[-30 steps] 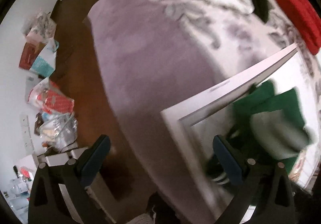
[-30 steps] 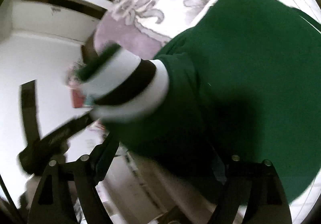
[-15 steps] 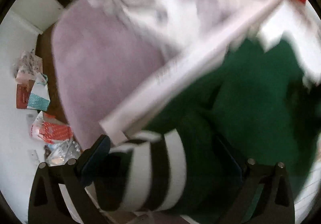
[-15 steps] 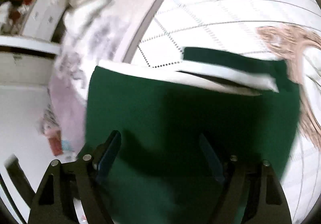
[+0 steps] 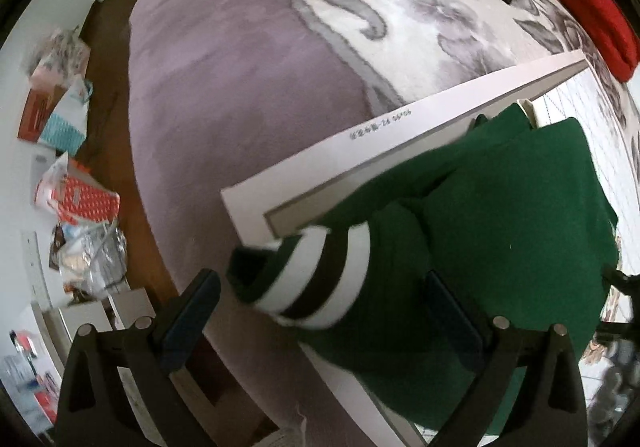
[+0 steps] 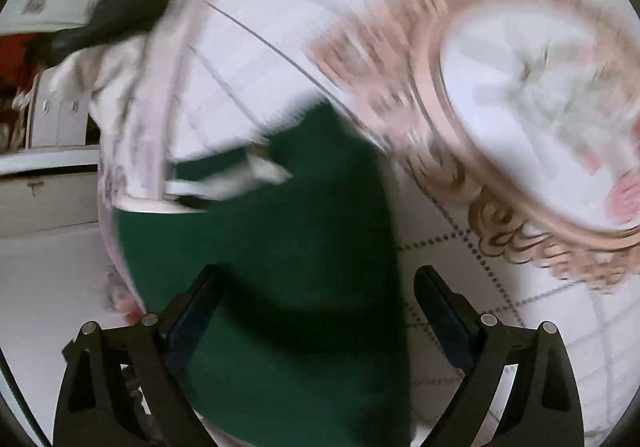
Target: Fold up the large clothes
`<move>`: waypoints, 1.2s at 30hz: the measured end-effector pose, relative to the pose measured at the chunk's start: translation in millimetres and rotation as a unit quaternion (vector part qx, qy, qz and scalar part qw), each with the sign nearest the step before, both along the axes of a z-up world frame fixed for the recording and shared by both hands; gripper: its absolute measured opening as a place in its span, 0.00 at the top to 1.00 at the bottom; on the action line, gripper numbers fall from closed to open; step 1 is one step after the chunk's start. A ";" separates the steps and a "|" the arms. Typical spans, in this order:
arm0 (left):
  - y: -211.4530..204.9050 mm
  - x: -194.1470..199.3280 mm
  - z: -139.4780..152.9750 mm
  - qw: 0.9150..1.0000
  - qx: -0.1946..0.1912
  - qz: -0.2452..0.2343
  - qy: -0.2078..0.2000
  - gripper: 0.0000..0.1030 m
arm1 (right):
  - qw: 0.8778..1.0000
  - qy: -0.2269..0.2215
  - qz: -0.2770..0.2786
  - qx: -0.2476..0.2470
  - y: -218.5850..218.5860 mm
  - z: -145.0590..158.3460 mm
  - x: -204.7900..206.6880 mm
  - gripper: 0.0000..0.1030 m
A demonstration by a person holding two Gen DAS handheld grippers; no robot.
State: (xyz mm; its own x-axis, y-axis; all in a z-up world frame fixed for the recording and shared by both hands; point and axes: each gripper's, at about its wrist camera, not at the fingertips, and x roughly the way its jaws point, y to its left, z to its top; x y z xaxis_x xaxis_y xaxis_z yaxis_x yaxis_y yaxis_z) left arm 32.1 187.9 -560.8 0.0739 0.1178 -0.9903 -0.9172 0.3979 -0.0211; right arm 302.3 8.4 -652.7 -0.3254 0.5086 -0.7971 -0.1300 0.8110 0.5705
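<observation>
**Green garment on the folding board, both grippers released**

The green garment [image 5: 500, 231] lies bunched on the white folding board [image 5: 360, 143], its striped cuff [image 5: 320, 279] overhanging the board's near corner onto the bedspread [image 5: 240, 87]. Left gripper [image 5: 320, 323]: jaws wide, nothing gripped. Right gripper [image 6: 316, 311]: jaws just opened wide, fabric beneath, unpressed.

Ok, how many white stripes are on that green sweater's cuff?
2 on the striped cuff of the green sweater, one each side of a dark band, between the left gripper fingers. Any other cuff may be hidden.
</observation>
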 end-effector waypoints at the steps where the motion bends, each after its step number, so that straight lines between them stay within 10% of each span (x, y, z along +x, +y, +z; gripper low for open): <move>1: -3.7 -1.2 -0.4 1.000 0.003 -0.001 0.003 0.00 | 1.000 -0.006 -0.011 0.010 0.5 -5.6 -0.4 0.04; 6: -17.1 0.7 -2.7 0.999 0.018 -0.023 0.020 0.00 | 0.989 -0.035 -0.137 0.040 -35.0 4.9 -20.2 0.39; 12: -20.7 4.1 4.5 0.998 0.033 -0.038 0.028 0.00 | 0.958 0.017 -0.286 -0.004 -116.9 17.1 -98.8 0.41; 17: -16.2 9.6 6.1 0.997 0.047 -0.054 0.030 0.00 | 0.978 0.070 -0.177 -0.087 -149.5 50.9 -136.3 0.26; 22: 1.7 23.7 -10.9 0.997 0.059 -0.043 0.032 0.00 | 0.992 -0.061 -0.041 -0.105 -108.3 131.9 -92.4 0.25; 31: 31.8 11.6 -49.8 0.999 0.004 0.027 0.016 0.00 | 0.962 -0.163 0.204 -0.076 72.6 106.7 -47.6 0.21; 32: 31.3 10.2 -49.8 1.000 0.004 0.027 0.015 0.00 | 0.959 -0.173 0.211 -0.080 84.5 102.1 -46.4 0.28; 33: 31.3 9.0 -51.3 0.999 0.002 0.030 0.015 0.00 | 0.956 -0.186 0.208 -0.085 88.7 100.5 -43.7 0.65; 36: 35.3 2.1 -56.8 0.999 -0.017 0.045 -0.002 0.00 | 0.965 -0.177 0.181 -0.067 92.9 105.6 -33.1 0.94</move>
